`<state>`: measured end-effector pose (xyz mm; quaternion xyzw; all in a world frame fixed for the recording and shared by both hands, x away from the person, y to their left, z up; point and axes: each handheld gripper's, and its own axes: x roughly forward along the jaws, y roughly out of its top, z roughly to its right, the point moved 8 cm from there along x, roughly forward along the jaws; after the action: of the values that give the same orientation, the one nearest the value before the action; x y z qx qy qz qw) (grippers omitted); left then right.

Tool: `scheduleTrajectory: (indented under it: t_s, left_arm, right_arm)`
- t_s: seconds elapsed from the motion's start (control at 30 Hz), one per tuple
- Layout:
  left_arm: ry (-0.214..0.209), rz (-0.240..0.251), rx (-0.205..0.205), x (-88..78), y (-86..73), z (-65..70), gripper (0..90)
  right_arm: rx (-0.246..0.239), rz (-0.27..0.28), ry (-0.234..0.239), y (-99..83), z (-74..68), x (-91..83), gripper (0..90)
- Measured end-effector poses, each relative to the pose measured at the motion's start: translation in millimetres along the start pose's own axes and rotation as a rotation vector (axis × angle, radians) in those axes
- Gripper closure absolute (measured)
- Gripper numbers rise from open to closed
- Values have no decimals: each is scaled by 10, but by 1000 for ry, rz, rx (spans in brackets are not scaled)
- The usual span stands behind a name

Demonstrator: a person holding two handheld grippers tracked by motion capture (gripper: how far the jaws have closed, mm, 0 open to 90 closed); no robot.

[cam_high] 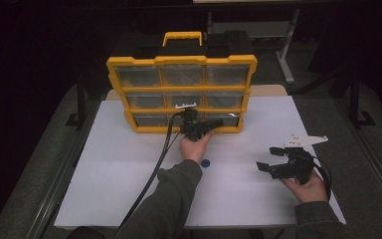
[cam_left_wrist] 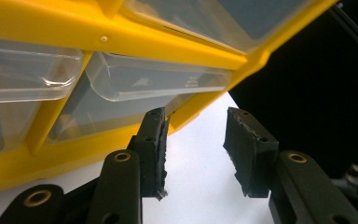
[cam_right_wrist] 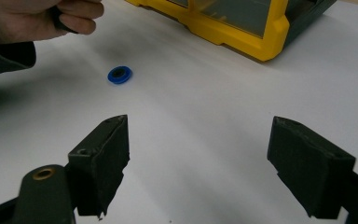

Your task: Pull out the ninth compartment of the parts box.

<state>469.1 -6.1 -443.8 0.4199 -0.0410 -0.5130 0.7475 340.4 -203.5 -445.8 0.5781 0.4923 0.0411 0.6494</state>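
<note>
A yellow drawer organizer [cam_high: 181, 60] with clear drawers stands upright at the back of the white table top [cam_high: 124, 169]. My left gripper [cam_high: 218, 123] is at its bottom row, jaws pointing right in front of the bottom right drawer [cam_high: 227, 118]. In the left gripper view the left gripper [cam_left_wrist: 196, 116] is open, with nothing between its pads, just below that clear drawer [cam_left_wrist: 158, 81]. A small blue ring [cam_high: 206, 162] lies flat on the table below the left hand. My right gripper [cam_high: 267, 159] hovers low at the right, wide open and empty; the right gripper view shows its gap [cam_right_wrist: 200, 126] and the blue ring [cam_right_wrist: 120, 75].
The organizer has a yellow carry handle [cam_high: 182, 36] on top. The left gripper's cable [cam_high: 151, 179] trails down across the table to the front edge. A dark floor and table legs [cam_high: 284, 59] surround the table. The left hand [cam_right_wrist: 42, 18] is at the top left of the right gripper view.
</note>
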Motion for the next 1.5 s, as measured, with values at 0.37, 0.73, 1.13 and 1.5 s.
scheduleTrajectory:
  t_s: [0.37, 0.73, 1.13, 1.5]
  left_arm:
    - [28, 54, -71, 99, 23, -48, 644]
    - [28, 83, -101, 145, 23, -44, 674]
    - [18, 92, -149, 158, 33, -50, 704]
    - [4, 109, -163, 144, 34, -39, 727]
  right_arm:
    - [-1, 6, 8, 4, 15, 1, 196]
    - [5, 13, 17, 5, 21, -9, 200]
    - [4, 12, 24, 6, 14, -6, 205]
    - [1, 8, 26, -1, 20, -4, 207]
